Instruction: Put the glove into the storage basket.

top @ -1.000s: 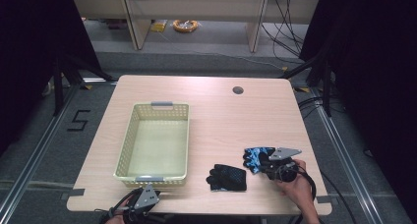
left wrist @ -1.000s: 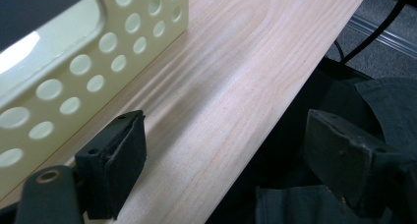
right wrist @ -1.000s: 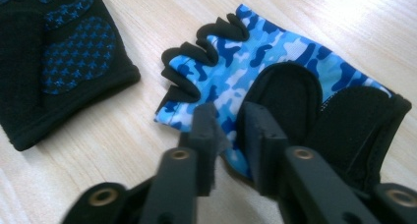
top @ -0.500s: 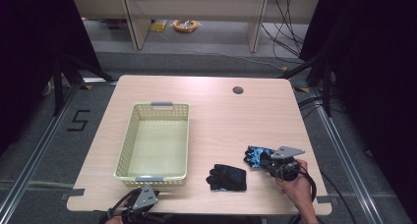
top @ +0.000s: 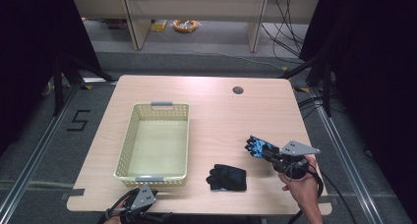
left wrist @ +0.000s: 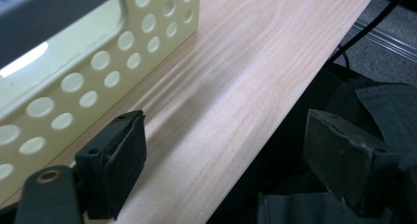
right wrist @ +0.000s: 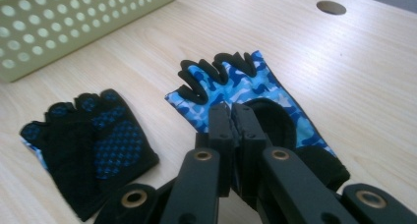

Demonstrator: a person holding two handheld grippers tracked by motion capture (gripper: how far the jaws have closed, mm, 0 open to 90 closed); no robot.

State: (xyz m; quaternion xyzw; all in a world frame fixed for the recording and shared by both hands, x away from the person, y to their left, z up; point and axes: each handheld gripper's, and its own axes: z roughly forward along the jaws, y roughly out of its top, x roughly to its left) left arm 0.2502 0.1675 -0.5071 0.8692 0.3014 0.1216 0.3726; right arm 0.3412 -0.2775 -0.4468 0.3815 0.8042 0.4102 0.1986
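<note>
My right claw [right wrist: 231, 117] pinched shut on blue glove [right wrist: 246, 89] | basket [top: 156, 138] lies far left | left claw [left wrist: 241, 160] open, empty, beside basket

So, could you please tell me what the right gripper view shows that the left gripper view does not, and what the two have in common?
The right gripper view alone has the blue camouflage glove pinched in the shut right gripper, the black dotted glove lying palm up beside it, and the round hole in the tabletop. The left gripper view alone has the open left gripper over the table's near edge, with dark cables and floor beyond. Both show the pale yellow perforated basket and the light wooden table.
</note>
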